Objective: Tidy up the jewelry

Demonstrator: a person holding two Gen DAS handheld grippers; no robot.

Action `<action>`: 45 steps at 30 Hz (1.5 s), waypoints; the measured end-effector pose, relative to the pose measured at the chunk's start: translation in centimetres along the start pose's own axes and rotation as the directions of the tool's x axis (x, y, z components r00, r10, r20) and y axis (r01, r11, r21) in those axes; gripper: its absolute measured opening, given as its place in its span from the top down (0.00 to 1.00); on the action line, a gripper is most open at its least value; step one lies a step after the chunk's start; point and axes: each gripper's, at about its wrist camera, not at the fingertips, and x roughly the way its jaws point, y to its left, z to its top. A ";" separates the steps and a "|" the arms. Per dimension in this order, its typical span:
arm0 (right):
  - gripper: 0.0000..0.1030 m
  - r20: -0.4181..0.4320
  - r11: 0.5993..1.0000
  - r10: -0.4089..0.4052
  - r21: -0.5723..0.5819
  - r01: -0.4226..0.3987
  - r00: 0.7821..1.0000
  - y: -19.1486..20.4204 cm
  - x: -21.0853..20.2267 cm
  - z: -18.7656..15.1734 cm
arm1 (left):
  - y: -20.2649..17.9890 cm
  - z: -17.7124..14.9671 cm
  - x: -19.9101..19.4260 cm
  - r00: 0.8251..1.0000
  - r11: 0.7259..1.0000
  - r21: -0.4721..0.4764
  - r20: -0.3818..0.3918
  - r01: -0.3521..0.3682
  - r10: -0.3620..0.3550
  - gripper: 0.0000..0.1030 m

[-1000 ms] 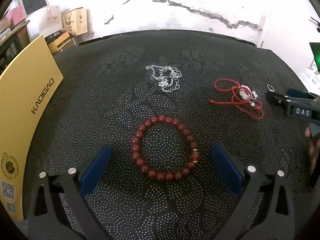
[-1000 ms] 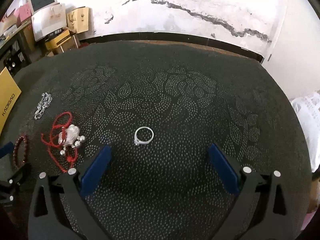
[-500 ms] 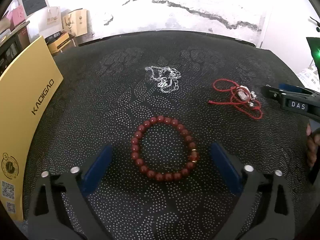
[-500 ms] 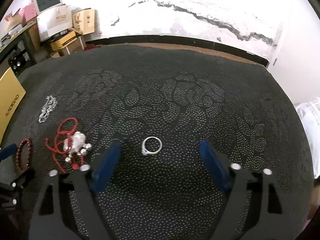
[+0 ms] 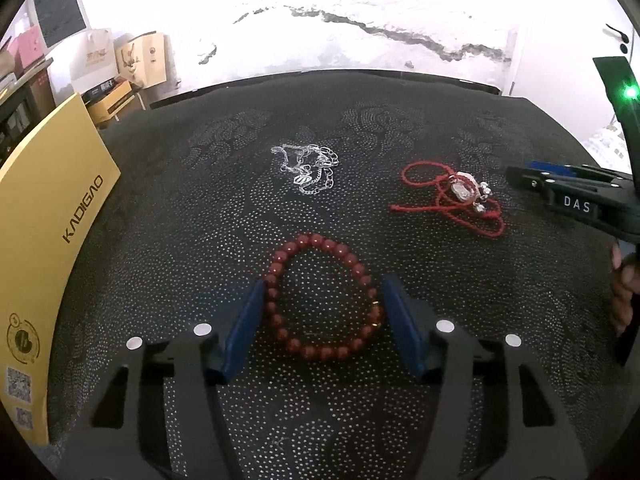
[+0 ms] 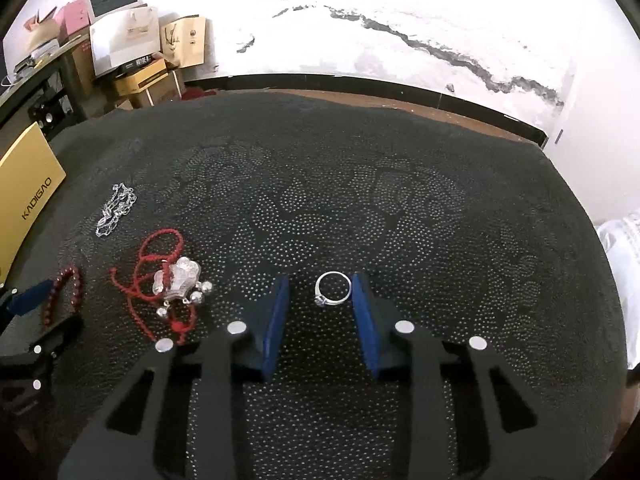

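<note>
Both wrist views low, close, facing the far wall, sharing red cord charm (image 5: pixel 464 190) (image 6: pixel 178 278), apparently side by side

- White wall (image 6: pixel 400 12) at the far side, with a dark crack (image 6: pixel 440 54) running across it.
- Cardboard boxes (image 6: pixel 148 76) stacked far left.
- Dotted black cloth (image 6: pixel 360 200) covers the bench.

"KADIGAO" runs in dark letters along the flat yellow cardboard box (image 5: pixel 48 216) at the black dotted cloth's left edge; "DAS" marks the black right gripper (image 5: pixel 576 203).

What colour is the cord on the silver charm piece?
Red. The cord shows best in the right wrist view, looped around the silver charm.
</note>
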 end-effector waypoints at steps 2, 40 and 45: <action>0.78 0.000 1.000 0.002 -0.005 -0.002 1.000 0.2 0.1 0.1 | 0.1 0.0 -0.1 1.000 1.000 -0.009 0.007 -0.008 0.008 0.61; 0.98 0.071 0.998 0.018 0.062 -0.022 0.997 -0.7 -3.0 0.8 | 3.2 1.3 -1.4 0.994 0.988 -0.117 0.018 0.106 -0.104 1.00; 0.98 0.065 0.996 0.018 0.089 -0.023 0.998 -1.4 -2.5 0.5 | 1.7 1.2 -1.1 0.996 0.995 -0.050 0.019 0.084 -0.083 0.49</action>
